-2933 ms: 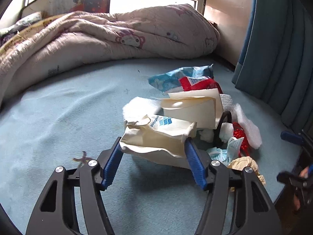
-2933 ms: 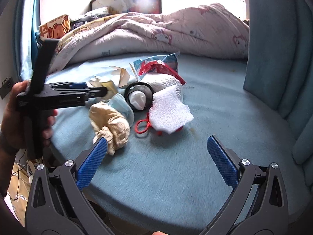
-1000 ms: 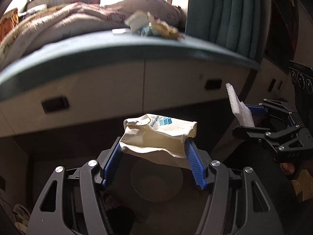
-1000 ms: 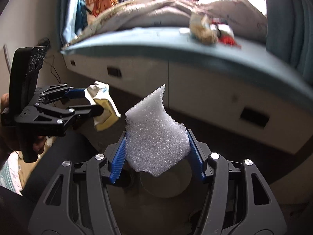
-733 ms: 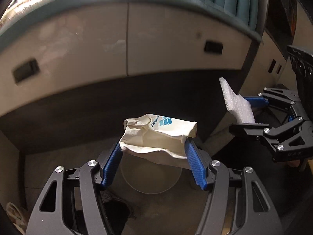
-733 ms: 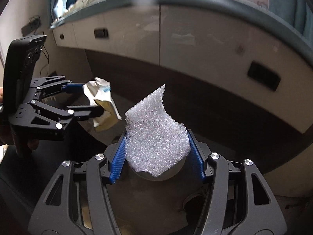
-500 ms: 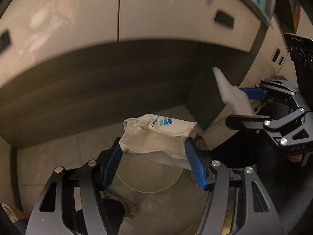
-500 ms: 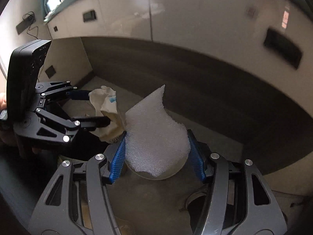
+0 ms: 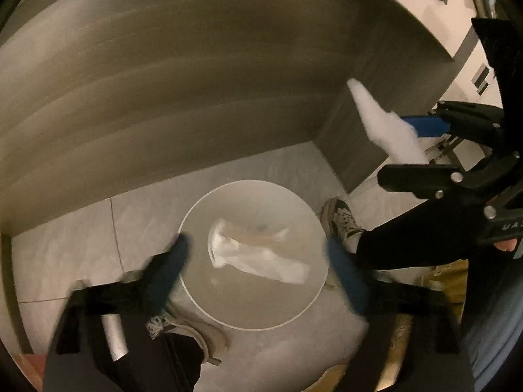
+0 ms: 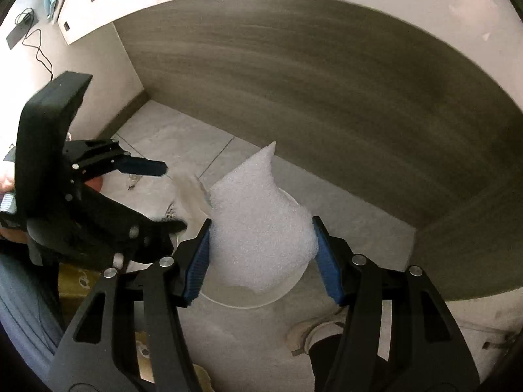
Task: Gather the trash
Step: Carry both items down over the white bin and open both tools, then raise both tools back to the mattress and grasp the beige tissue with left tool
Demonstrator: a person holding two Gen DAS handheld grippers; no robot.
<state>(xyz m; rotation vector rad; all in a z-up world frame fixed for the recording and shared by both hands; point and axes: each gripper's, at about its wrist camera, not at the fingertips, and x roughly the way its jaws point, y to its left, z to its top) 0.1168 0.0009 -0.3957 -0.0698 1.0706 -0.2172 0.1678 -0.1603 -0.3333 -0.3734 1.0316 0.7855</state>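
Note:
A round white trash bin [image 9: 253,254] stands on the tiled floor below both grippers. My left gripper [image 9: 258,268] is open over the bin, its blue fingers blurred by motion. The crumpled paper bag [image 9: 255,251] is loose between them, falling into the bin; it shows blurred in the right wrist view [image 10: 191,192]. My right gripper [image 10: 261,254] is shut on a white foam sheet [image 10: 261,225] and holds it above the bin rim [image 10: 281,297]. The foam sheet also shows in the left wrist view [image 9: 382,124].
A dark wood-grain bed base [image 9: 163,81] curves behind the bin. The person's sneakers [image 9: 340,222] and dark trouser legs [image 9: 402,238] stand beside the bin. A second shoe [image 9: 193,333] is at the bin's near left. A cable [image 10: 36,49] hangs on the wall.
Both grippers dropped from the bed to the bin on the floor. My left gripper opened and let go of the paper bag, which is falling into the bin. The right still holds the foam.

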